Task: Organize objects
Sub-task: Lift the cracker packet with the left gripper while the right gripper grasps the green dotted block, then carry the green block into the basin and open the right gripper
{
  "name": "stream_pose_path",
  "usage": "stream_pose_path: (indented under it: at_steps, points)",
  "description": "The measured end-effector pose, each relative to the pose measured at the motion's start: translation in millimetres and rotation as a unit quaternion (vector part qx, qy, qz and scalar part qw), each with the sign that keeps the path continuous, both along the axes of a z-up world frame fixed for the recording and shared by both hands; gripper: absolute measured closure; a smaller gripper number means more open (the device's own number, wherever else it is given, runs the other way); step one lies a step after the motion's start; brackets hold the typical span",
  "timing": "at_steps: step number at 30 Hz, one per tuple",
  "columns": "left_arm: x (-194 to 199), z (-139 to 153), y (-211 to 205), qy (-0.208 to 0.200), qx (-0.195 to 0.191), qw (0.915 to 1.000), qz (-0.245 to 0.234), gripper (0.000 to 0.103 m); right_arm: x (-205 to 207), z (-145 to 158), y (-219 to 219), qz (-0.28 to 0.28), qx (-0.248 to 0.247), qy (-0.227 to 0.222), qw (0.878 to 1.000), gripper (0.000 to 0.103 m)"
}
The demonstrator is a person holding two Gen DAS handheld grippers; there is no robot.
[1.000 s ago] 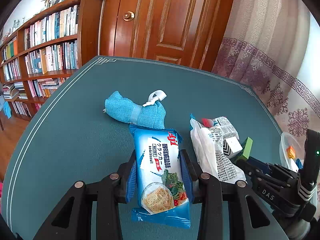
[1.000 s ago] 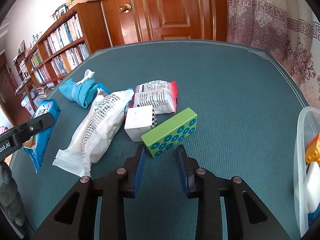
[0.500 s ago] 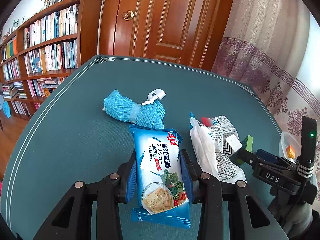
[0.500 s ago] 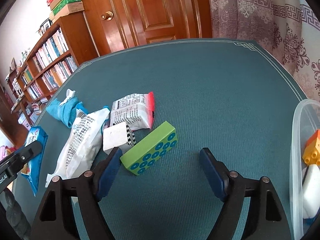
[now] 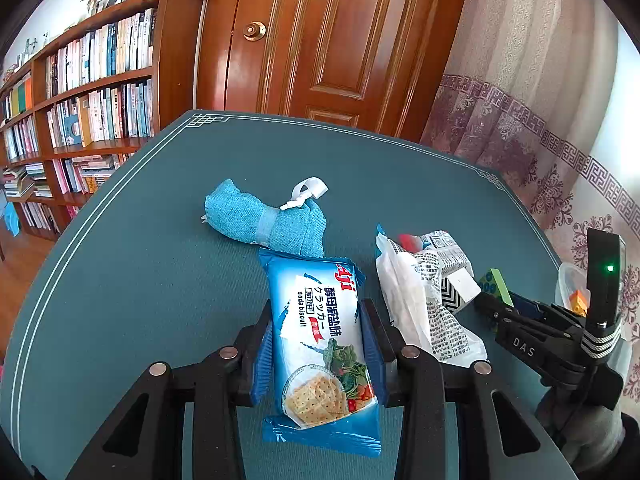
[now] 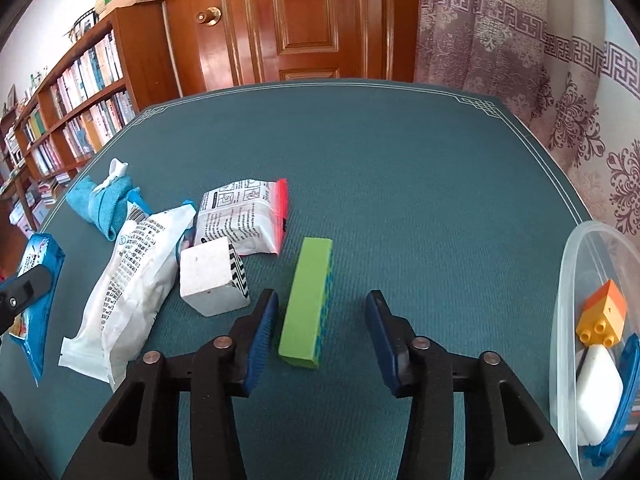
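Bookshelves are seen at the upper left of both views. In the left wrist view, the left gripper (image 5: pixel 320 344) fills the lower centre, its jaws closed against the sides of the cracker packet (image 5: pixel 322 344), which lies flat on the green bench (image 5: pixel 140 280). A rolled blue cloth (image 5: pixel 264 220) lies just above it; a white printed bag (image 5: pixel 424 312) lies to the right.

In the right wrist view, from left: the white bag, a white cube (image 6: pixel 212 282), a red-edged pouch (image 6: pixel 244 220), then the green block (image 6: pixel 308 300) at lower centre. The right gripper (image 6: pixel 320 328) is held with jaws wide open, the block's near end between them, neither pad touching. A clear tub (image 6: pixel 568 280) holding toy bricks is seen at the right edge.

The block is judged light, rigid and smooth-sided; a hold across its two long faces, near mid-length, is advised, lest it pivot. The packet is judged light, crinkly and its contents brittle, so gentle pressure is called for.
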State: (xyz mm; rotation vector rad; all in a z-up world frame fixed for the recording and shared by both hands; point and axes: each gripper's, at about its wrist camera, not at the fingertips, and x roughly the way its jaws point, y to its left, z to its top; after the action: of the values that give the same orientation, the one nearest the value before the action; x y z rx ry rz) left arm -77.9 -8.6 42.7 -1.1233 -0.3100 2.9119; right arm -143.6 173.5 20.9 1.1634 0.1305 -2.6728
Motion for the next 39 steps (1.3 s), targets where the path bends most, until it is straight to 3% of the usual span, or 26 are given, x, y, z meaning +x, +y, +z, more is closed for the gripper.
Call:
stream_pose_path:
  at_steps: [2, 6, 22, 32, 39]
  points:
    - [0, 0, -1, 0.0, 0.003, 1.0, -0.001, 0.062, -1, 0, 0, -0.003, 0.002, 0.003, 1.0, 0.077]
    - [0, 0, -2, 0.0, 0.014, 0.9999, -0.01, 0.062, 2, 0, 8, -0.01, -0.01, 0.002, 1.0, 0.088]
    - [5, 5, 10, 0.016, 0.026, 0.9986, -0.043, 0.062, 61, 36, 42, -0.021, -0.047, 0.043, 0.998, 0.088]
    - [8, 6, 20, 0.022, 0.019, 0.9979, -0.058, 0.062, 95, 52, 87, -0.053, -0.073, 0.052, 0.995, 0.088]
    - [8, 5, 21, 0.02, 0.018, 0.9979, -0.058, 0.062, 112, 70, 120, -0.095, -0.07, 0.085, 0.989, 0.088]
